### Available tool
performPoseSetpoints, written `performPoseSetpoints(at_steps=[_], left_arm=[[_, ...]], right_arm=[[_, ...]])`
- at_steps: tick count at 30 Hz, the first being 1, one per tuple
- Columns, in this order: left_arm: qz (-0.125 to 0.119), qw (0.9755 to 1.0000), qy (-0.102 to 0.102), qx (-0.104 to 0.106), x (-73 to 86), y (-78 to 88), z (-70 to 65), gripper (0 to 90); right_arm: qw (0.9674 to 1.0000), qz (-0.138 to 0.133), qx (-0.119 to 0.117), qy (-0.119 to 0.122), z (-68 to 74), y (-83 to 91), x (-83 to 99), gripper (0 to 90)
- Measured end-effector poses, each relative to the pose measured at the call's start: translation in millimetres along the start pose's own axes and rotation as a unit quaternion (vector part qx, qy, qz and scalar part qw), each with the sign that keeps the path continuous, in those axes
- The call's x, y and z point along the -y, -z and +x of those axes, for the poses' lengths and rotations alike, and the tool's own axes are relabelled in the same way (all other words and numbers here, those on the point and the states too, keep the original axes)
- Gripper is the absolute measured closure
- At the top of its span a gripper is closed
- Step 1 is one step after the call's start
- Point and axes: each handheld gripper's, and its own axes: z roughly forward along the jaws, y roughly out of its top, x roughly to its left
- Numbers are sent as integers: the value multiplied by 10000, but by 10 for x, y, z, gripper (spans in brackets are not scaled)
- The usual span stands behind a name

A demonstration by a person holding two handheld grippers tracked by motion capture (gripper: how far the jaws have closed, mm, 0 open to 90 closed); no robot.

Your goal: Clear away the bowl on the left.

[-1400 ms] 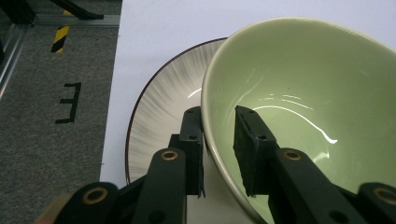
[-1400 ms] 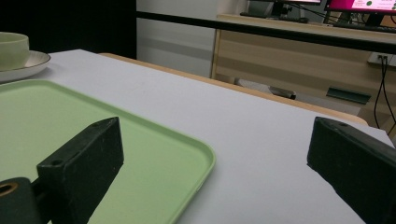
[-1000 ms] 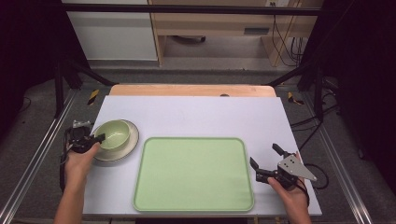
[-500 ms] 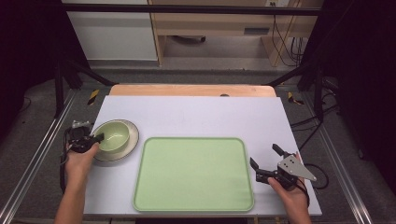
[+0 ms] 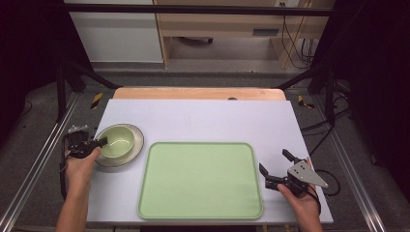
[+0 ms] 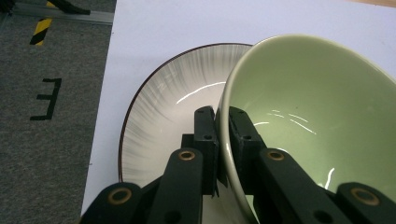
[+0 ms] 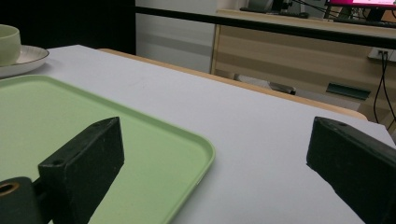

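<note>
A pale green bowl sits on a white plate with a dark rim at the table's left. My left gripper is shut on the bowl's near rim, one jaw inside and one outside; its jaws have just been closing on that rim. A light green tray lies empty at the front centre. My right gripper stands open just off the tray's right edge, with nothing between its jaws. In the right gripper view, the bowl and the plate show far off.
The white table top ends in a wooden strip at the back. Black frame posts stand at both sides. A metal rail runs along the floor on the left.
</note>
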Motion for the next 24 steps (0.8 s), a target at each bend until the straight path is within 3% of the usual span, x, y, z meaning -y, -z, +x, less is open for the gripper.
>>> performPoseSetpoints(at_steps=[9, 12, 18, 21, 24], left_arm=[[-101, 9999, 47, -17, -9, 39, 9, 832], [-183, 9997, 139, 71, -18, 63, 20, 832], [-316, 9993, 116, 133, -64, 129, -23, 831], [-423, 9983, 194, 350, -100, 173, -68, 832], [-451, 9983, 95, 364, -134, 205, -130, 832]], right_arm=[[10000, 26, -6, 26, 2, 0, 0, 44], [10000, 24, -7, 30, -1, -1, 2, 44], [10000, 27, -5, 39, -2, -2, 4, 44], [10000, 33, -9, 31, 1, -3, 4, 44], [10000, 35, -17, 32, 1, -4, 4, 44]])
